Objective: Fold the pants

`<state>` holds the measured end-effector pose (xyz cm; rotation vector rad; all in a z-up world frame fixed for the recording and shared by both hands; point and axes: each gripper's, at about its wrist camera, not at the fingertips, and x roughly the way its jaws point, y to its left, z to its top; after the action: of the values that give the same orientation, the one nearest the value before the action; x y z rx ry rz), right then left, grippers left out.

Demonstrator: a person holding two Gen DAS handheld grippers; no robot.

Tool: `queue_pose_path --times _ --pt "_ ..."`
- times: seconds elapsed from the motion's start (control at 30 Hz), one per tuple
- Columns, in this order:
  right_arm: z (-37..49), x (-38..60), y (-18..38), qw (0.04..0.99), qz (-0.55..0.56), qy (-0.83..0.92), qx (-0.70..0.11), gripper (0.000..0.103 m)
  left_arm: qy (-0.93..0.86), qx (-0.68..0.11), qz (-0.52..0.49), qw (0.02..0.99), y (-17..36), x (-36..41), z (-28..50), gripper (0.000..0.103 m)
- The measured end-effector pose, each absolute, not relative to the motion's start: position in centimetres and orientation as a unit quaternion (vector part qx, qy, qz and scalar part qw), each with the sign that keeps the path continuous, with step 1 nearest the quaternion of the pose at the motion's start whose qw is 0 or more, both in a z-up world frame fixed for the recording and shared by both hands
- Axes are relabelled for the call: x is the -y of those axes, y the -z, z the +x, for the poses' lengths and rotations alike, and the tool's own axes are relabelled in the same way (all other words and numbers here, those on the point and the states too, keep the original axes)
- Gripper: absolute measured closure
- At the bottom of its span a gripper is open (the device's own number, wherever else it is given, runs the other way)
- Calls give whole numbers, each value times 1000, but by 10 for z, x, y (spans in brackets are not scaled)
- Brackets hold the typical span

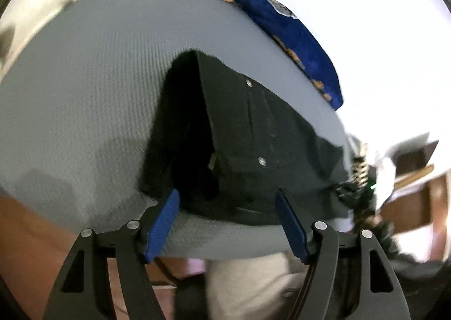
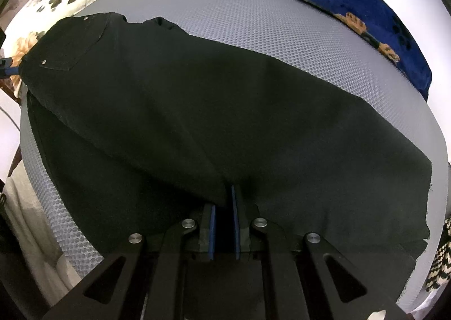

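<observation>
Black denim pants lie lengthwise-folded on grey mesh mat: right gripper pinches leg-end fabric for the next fold, left gripper spread wide, empty, waistband just ahead.

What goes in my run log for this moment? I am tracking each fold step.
pants: black, flat on grey mat | left gripper: open at waistband | right gripper: shut on pants leg
</observation>
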<state>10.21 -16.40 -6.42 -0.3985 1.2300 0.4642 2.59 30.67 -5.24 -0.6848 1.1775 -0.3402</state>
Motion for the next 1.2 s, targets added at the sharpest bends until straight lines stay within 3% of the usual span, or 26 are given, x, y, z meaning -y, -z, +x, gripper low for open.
queue_pose_path --times 0.23,0.37,0.43,0.63,0.83,1.07,1.2 --pt "100 166 64 778 -182 -215 -562 95 104 -559 -389 725 78 -282 39 35" --pt "97 168 62 782 -177 -212 -558 95 78 -552 -403 726 84 -282 50 75" --pt "94 168 56 791 -174 -204 -551 96 75 -551 -387 736 78 -280 55 79" --pt "66 172 25 810 -149 -200 -531 96 117 -529 -287 790 47 -277 66 80" --pt "22 158 53 779 -173 -217 -562 96 120 -561 -229 786 77 -286 78 80" --pt "13 160 55 775 -144 -218 -575 96 129 -547 -169 810 67 -281 68 80" --pt "17 159 64 772 -134 -217 -583 95 110 -550 -151 814 81 -277 66 73"
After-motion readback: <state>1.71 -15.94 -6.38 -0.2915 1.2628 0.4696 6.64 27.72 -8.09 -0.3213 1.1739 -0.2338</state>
